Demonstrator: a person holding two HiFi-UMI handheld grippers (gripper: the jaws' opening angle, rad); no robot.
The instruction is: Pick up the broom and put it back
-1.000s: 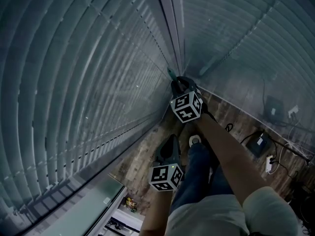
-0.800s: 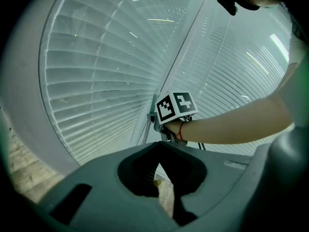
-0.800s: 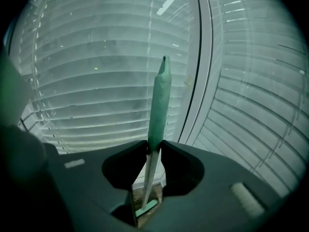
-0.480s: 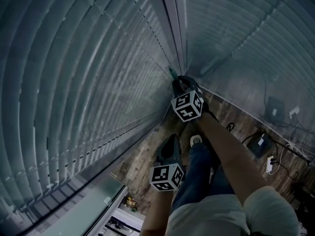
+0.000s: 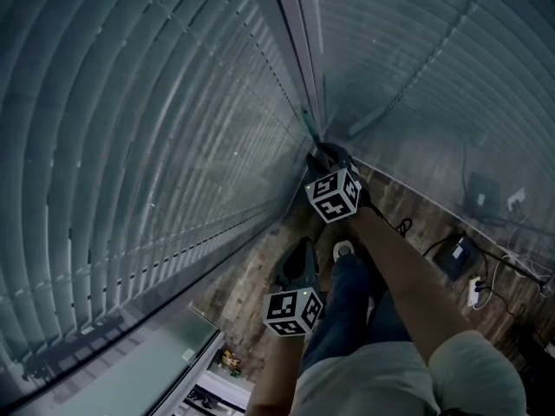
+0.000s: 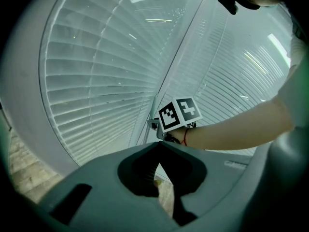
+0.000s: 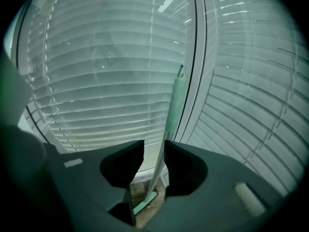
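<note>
Pale-green and upright, the broom (image 7: 172,105) stands in the corner of the wooden floor (image 5: 247,280), its grip rising along the window post (image 7: 199,57) where two runs of slatted blinds (image 7: 96,81) meet. Its green head (image 7: 145,203) rests on the boards at the foot of that post.

The right claw (image 7: 154,146) reaches into the corner with the handle's thin shaft running up between its two jaws. The jaws have just been opening and stand apart: a clear strip of daylight shows between the shaft and the left jaw, while the shaft runs close along the inner face of the right jaw. Neither pad presses on it, and the broom stands on its own.

The left claw (image 6: 159,144) hangs lower and nearer the person, away from the corner. Its jaw tips meet and nothing lies between them. Its camera looks across at the right claw's marker cube (image 6: 178,113) and at the bare forearm (image 6: 236,124) behind it, which wears a red thread at the wrist.

Seen from the head camera, both marker cubes show above a jeans-clad leg (image 5: 347,306) and a light shoe (image 5: 344,249). Well away from the corner, along the right edge of the floor, lie a dark box (image 5: 455,254), a white power strip (image 5: 474,289) and loose cables.
</note>
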